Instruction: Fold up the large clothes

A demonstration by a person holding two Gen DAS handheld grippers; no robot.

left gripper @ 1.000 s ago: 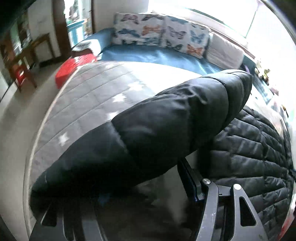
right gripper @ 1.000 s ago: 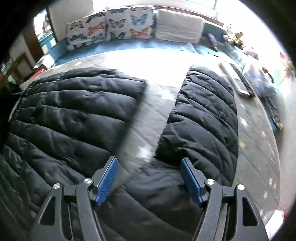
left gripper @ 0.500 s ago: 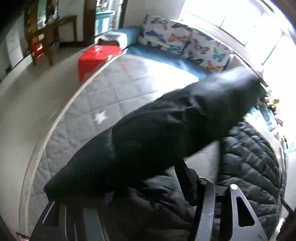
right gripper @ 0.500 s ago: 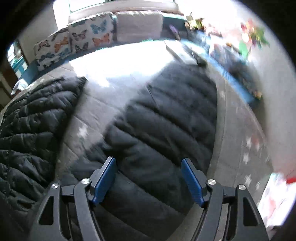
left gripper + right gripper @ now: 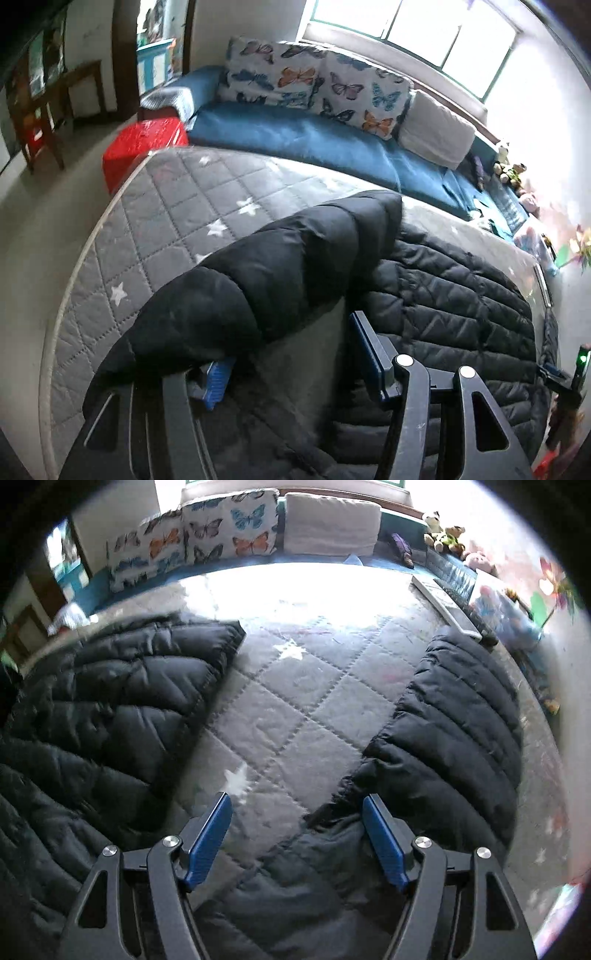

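Observation:
A black quilted puffer jacket (image 5: pixel 454 291) lies spread on a grey star-quilted mattress (image 5: pixel 166 206). In the left wrist view one sleeve (image 5: pixel 280 266) drapes over my left finger, resting on it. My left gripper (image 5: pixel 291 354) is open, its jaws wide apart above the jacket's lining. In the right wrist view the jacket body (image 5: pixel 99 709) lies at left and the other sleeve (image 5: pixel 458 723) stretches away at right. My right gripper (image 5: pixel 297 830) is open and empty, hovering over the jacket near that sleeve's shoulder.
A blue bench (image 5: pixel 306 140) with butterfly cushions (image 5: pixel 317 85) and a white cushion (image 5: pixel 332 524) runs behind the mattress. A red box (image 5: pixel 144 144) stands at its far left corner. Toys and a flat board (image 5: pixel 447 605) lie along the right edge.
The left gripper has brought the sleeve inward and lower over the jacket body. The right gripper swung right and back, ending above the jacket near the right sleeve's shoulder.

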